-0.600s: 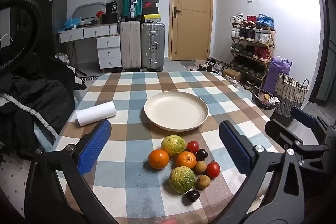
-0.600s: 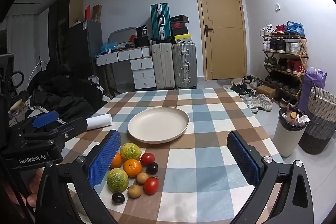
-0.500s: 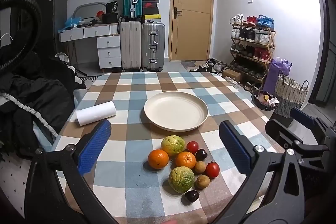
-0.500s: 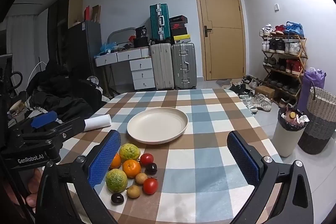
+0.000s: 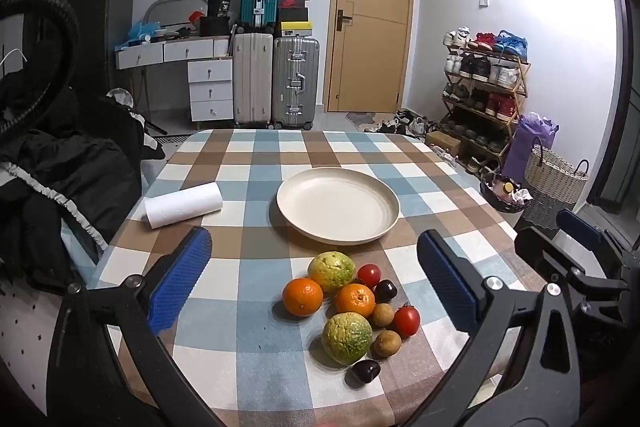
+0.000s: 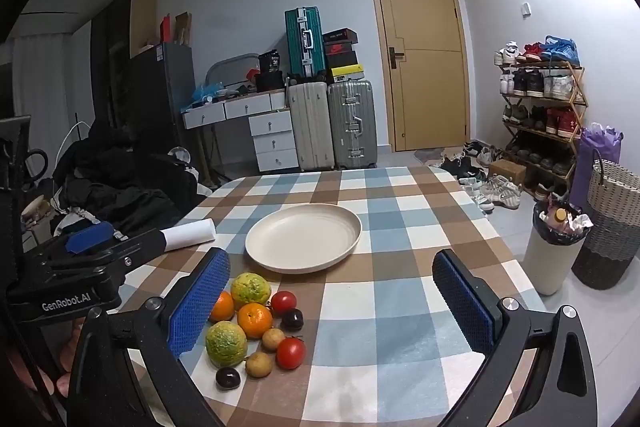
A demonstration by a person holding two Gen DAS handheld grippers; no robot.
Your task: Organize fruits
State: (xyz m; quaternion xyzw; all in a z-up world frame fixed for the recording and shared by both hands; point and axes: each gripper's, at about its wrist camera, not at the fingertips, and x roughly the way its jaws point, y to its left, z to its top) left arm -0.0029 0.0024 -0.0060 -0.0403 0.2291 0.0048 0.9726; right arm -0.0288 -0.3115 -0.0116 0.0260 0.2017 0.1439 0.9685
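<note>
A cluster of fruit lies on the checked tablecloth near the front edge: two oranges (image 5: 302, 296) (image 6: 255, 319), two green-yellow citrus (image 5: 346, 337) (image 6: 250, 287), red tomatoes (image 5: 407, 321) (image 6: 291, 352), dark plums (image 5: 365, 370) and small brown fruits (image 5: 387, 343). Behind the cluster sits a cream plate (image 5: 338, 203) (image 6: 303, 243) with nothing on it. My left gripper (image 5: 314, 279) hovers open above the fruit. Open too, my right gripper (image 6: 332, 301) hangs just right of the fruit, its left finger (image 6: 199, 301) beside the pile.
A white paper roll (image 5: 183, 204) (image 6: 188, 234) lies left of the plate. Beyond the table's right edge stand a bin (image 6: 554, 251) and a woven basket (image 6: 610, 227). Dark clothing (image 5: 60, 179) is piled at the left. Suitcases and a shoe rack line the far walls.
The right wrist view has drifted slightly, with the fruit and plate shifting a little left. The left view is almost unchanged. Both grippers stay open.
</note>
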